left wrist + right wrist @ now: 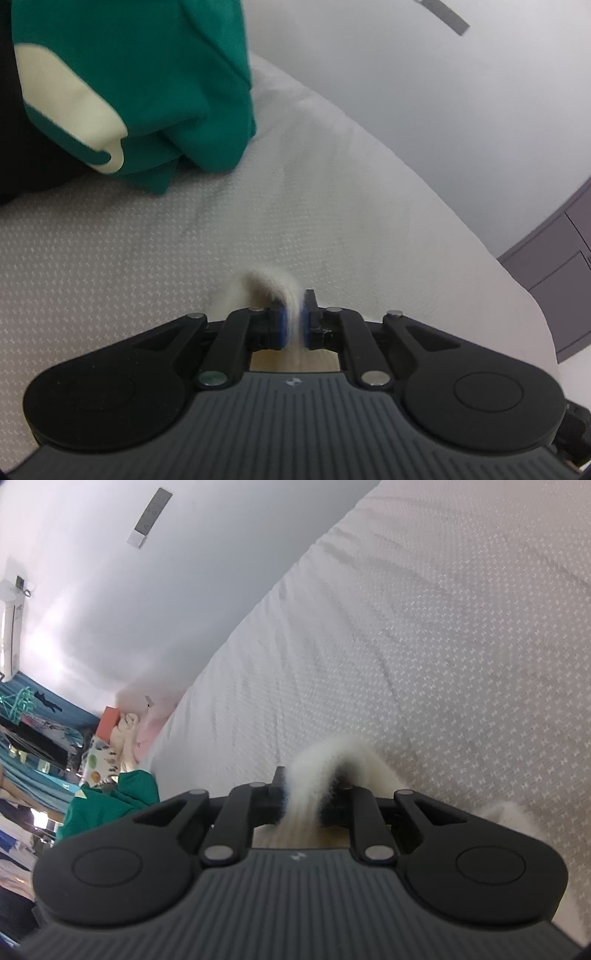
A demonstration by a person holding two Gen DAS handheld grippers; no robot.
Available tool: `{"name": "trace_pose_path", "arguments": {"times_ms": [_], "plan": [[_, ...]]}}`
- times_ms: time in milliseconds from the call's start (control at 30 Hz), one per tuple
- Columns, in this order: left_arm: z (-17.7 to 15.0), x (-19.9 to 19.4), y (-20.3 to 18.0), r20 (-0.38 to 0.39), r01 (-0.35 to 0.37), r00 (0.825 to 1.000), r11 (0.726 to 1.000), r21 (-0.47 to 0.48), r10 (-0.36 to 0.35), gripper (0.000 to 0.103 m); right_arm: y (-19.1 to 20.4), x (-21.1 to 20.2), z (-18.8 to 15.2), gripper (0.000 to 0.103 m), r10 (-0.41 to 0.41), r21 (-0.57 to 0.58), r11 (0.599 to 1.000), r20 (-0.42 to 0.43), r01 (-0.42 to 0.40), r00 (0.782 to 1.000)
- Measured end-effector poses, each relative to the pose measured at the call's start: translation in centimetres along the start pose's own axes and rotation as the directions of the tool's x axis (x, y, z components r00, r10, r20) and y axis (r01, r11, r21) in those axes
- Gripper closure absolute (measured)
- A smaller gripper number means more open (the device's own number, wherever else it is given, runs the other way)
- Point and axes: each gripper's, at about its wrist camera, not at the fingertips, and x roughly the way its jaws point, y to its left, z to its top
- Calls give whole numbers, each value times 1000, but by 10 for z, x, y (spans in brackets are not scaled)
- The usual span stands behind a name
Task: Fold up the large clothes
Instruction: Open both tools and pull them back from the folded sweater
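My left gripper (293, 321) is shut on a fold of fuzzy cream garment (264, 284), held just above the white bed cover (184, 236). My right gripper (303, 797) is shut on another part of the same fuzzy cream garment (332, 760); more of it hangs by the right side (506, 812). Most of the garment is hidden below both grippers. A green garment with cream patches (147, 81) lies bunched at the far left of the bed and also shows in the right wrist view (110, 805).
The bed cover (406, 627) is white with a dotted weave. A grey cabinet (565, 266) stands past the bed's right edge. A white wall (147, 590) runs behind the bed. Cluttered shelves and hanging items (44, 723) sit at the left.
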Motion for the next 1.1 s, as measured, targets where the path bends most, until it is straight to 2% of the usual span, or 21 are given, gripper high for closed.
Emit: {"name": "trace_pose_path", "arguments": {"times_ms": [67,100,133,167,200,233,267,300,333,433,600,933,1033,1100], "plan": [[-1,-9,-6,0,6,1000,999,53,-6,81,8,-3,-1,85,-7,-33,999,0,7,1000],[-1,-16,-11,7,-1,1000,996,88,0,70,11,-6,-1,84,-13,-50,999,0,13,1000],[-2,-24,-15,15,-5,1000,994,113,3,54,15,-9,-2,83,-20,-64,998,1,20,1000],[-3,-32,-19,27,-5,1000,991,131,2,46,18,-13,-4,78,-18,-71,997,3,18,1000],[-4,-43,-20,39,4,999,991,134,-9,38,22,-17,-5,67,-14,-76,997,3,14,1000],[-5,-53,-22,41,15,999,991,133,-21,37,27,-25,-8,57,-15,-87,996,9,16,1000],[-5,-61,-24,41,20,999,990,140,-26,37,30,-30,-10,38,-13,-101,995,27,16,1000],[-5,-70,-28,44,19,999,988,151,-26,37,35,-38,-12,25,-3,-119,993,46,8,999],[-7,-81,-32,50,13,998,985,172,-22,36,41,-46,-15,22,2,-141,990,59,7,998],[-15,-113,-44,76,10,997,976,218,-27,36,61,-69,-25,23,-7,-236,971,73,24,997],[-45,-163,-61,93,16,995,956,292,-45,36,101,-116,-54,23,-4,-418,907,123,55,992],[-131,-246,-88,128,-7,990,897,443,-56,36,132,-192,-129,24,7,-619,781,151,89,989],[-153,-268,-92,138,2,988,887,462,-74,36,136,-213,-151,24,43,-641,765,153,66,987],[-167,-278,-89,141,12,986,890,455,-85,36,136,-222,-164,24,56,-648,760,155,59,986]]}}
